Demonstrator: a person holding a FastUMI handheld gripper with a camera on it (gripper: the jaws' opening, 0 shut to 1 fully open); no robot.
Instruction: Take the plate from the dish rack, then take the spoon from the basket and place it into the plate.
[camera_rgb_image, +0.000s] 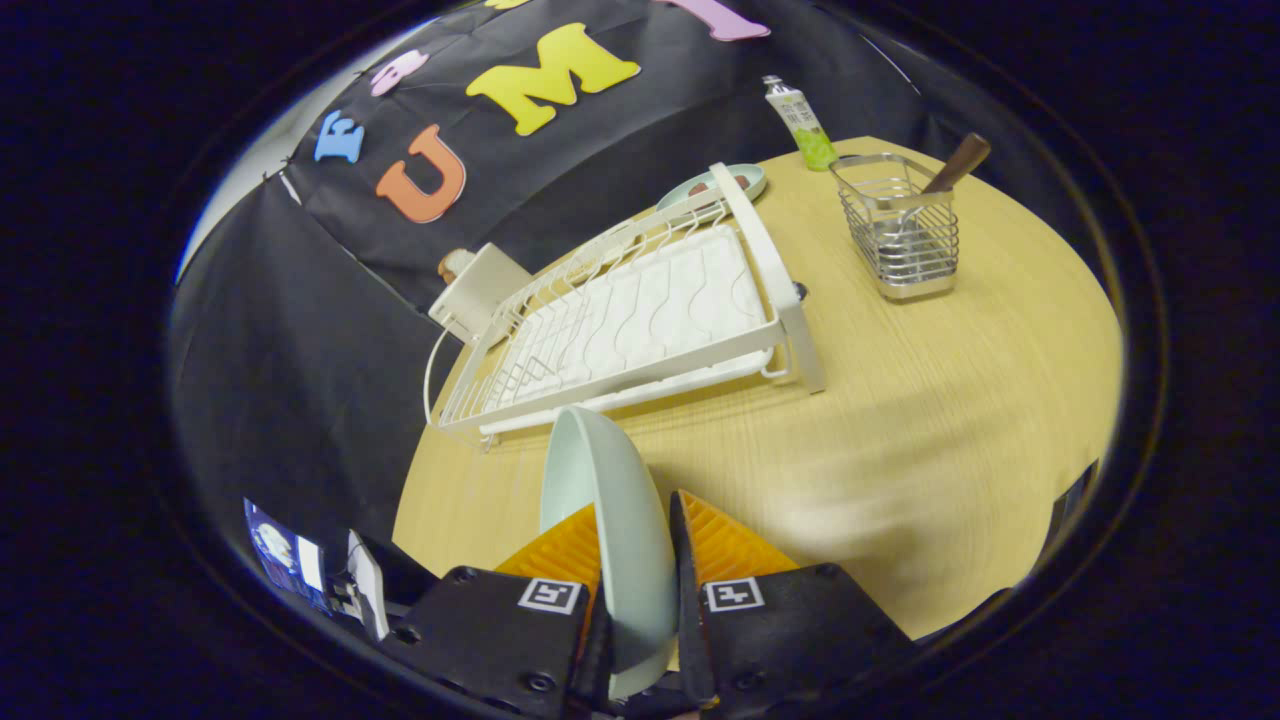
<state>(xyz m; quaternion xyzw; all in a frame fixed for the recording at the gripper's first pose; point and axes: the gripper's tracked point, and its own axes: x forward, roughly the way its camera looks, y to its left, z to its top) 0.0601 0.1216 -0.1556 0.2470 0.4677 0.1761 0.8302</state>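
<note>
Gripping a pale green plate (610, 520) edge-on, both fingers of the gripper (635, 545) pressing its faces, above the wooden table (950, 400). Lying just beyond: white dish rack (640, 310), bare. Standing further off: wire basket (900, 235) holding a brown-handled spoon (958, 165); green tube (803, 122) behind it.

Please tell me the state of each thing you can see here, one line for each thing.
gripper: shut on the plate
plate: out of the rack, held on edge between the fingers
dish rack: on the table, its slots bare
spoon: in the basket, handle sticking out
basket: upright on the table
tube: upright beyond the basket
</note>
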